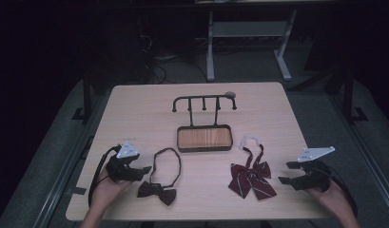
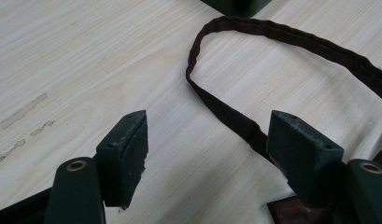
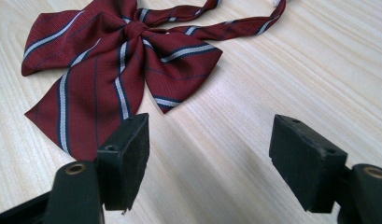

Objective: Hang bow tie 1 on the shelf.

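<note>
A dark brown bow tie [image 1: 157,192] with a looped neck strap [image 1: 167,161] lies at the table's front left. Just left of it my left gripper [image 1: 143,173] rests open with nothing between its jaws. In the left gripper view the strap [image 2: 235,119] runs past the right pad [image 2: 300,151]. A red striped bow tie [image 1: 251,177] with a white clasp lies at the front right. To its right stands my right gripper [image 1: 286,173], open and empty. The red striped bow tie [image 3: 109,70] lies ahead of that gripper's jaws in the right gripper view.
A black rack with several hooks [image 1: 204,100] stands over a wooden tray base [image 1: 204,138] at the table's middle. The light wood table [image 1: 135,114] has its front edge close to both hands. Desk legs and cables lie on the floor beyond.
</note>
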